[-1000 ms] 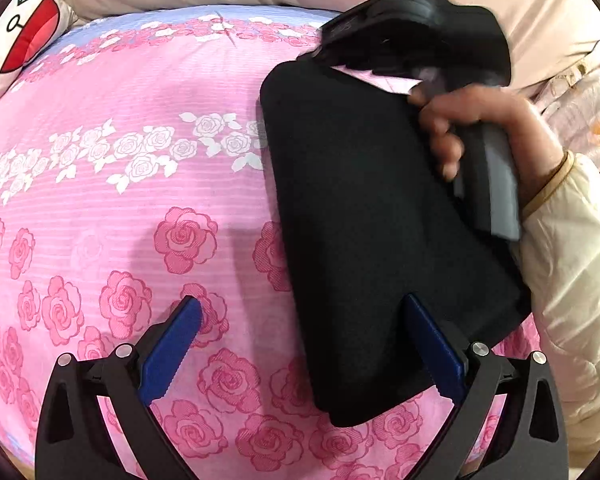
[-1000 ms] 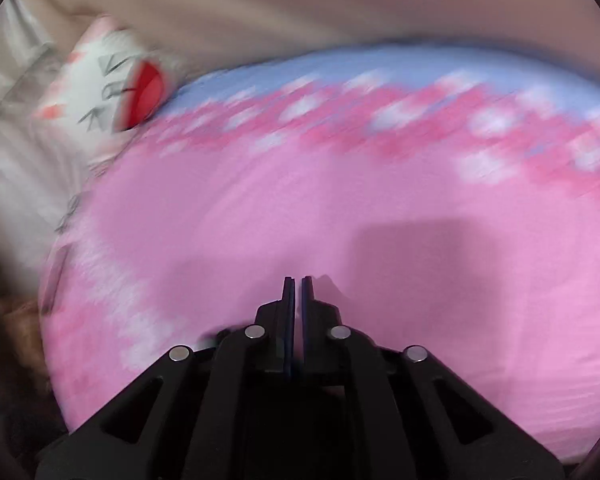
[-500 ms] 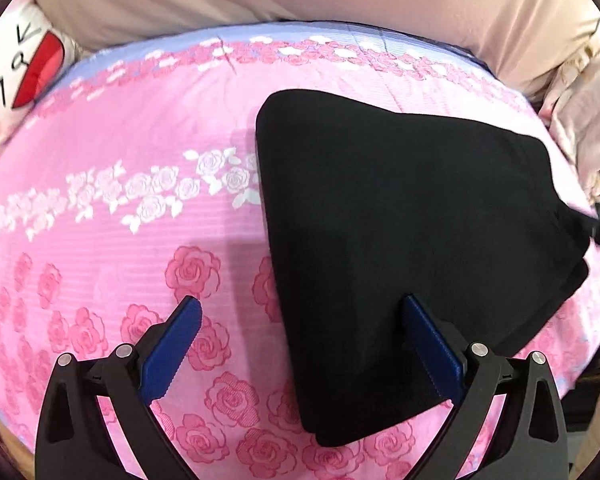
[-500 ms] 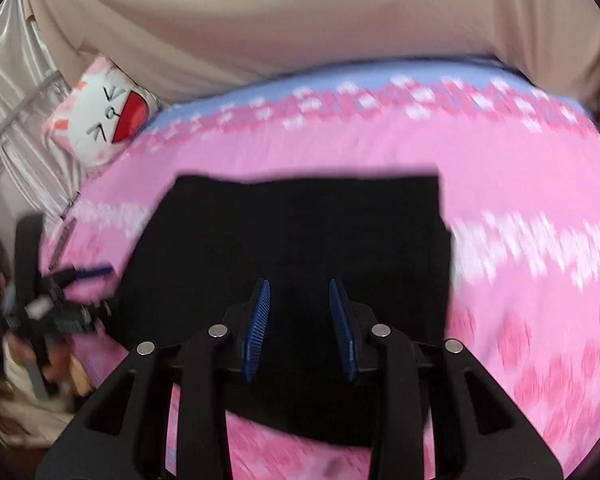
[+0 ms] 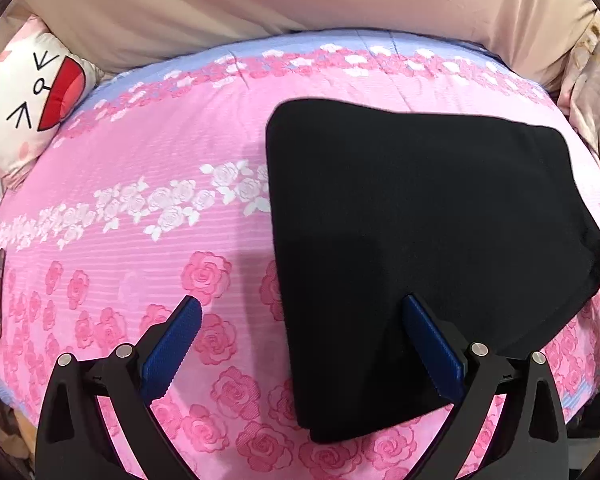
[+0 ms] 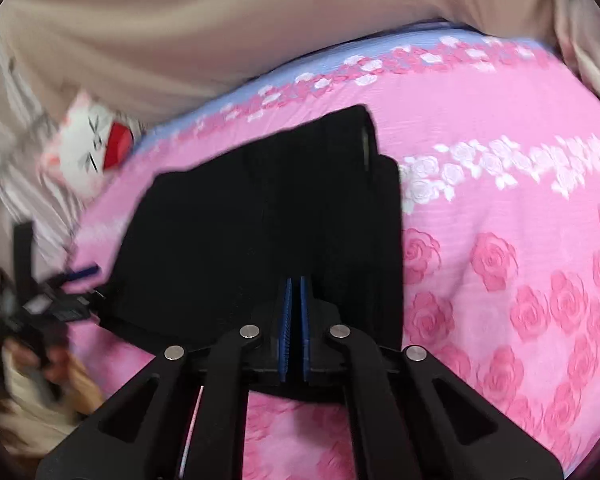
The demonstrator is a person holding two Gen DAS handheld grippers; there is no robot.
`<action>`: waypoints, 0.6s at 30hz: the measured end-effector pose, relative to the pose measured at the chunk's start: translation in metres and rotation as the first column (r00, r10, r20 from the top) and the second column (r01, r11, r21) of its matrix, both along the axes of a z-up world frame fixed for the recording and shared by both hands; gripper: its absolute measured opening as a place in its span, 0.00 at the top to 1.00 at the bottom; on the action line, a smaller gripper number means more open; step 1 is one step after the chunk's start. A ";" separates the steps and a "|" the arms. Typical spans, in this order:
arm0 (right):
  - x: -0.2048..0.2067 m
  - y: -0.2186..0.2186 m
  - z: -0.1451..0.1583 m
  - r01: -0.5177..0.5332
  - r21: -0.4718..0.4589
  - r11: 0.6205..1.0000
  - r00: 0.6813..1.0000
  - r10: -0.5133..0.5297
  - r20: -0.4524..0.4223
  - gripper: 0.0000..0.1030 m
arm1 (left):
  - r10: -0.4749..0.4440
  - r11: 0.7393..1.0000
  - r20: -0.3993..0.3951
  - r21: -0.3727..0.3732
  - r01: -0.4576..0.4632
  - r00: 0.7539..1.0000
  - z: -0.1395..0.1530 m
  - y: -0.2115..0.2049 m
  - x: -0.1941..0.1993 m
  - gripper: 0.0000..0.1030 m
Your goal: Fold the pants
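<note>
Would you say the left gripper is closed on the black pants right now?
No, the left gripper is wide open, with one blue pad over the pink bedspread and the other over the folded black pants.

Left hand-held gripper (image 5: 300, 334) agape — right hand-held gripper (image 6: 294, 308) seemingly pinched.

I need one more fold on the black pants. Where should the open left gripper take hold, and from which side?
Probably the near corner of the pants, at the stacked layers around. The left gripper hangs open just above that end, one finger over the cloth and one over the bedspread. Come in low from the near edge, where the thick edge gives the fingers something to pinch.
</note>
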State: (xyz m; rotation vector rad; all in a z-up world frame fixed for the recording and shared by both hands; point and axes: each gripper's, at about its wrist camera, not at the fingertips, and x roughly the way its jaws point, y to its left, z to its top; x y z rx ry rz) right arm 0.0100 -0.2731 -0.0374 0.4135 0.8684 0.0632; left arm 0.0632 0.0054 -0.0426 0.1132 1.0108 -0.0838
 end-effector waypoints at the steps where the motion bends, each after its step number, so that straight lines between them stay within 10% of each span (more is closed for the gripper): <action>1: -0.005 -0.005 0.007 0.017 -0.010 1.000 1.000 -0.017 0.015 0.87 | 0.008 1.000 0.017 -0.010 -0.008 1.000 0.005 0.004 -0.003 0.05; 4: -0.013 -0.028 0.012 0.044 0.012 0.999 0.999 -0.044 0.009 0.19 | 0.032 0.993 0.008 -0.115 -0.031 0.999 0.014 0.034 -0.002 0.05; 9: 0.002 -0.051 -0.022 -0.007 0.156 0.988 0.995 0.022 -0.092 0.23 | 0.017 0.938 -0.180 -0.338 -0.078 0.984 -0.022 0.077 0.034 0.05; 18: 0.035 -0.059 -0.051 -0.128 0.412 0.902 0.980 0.178 -0.086 0.24 | -0.090 0.945 -0.222 -0.326 0.013 0.971 -0.020 0.049 0.057 0.05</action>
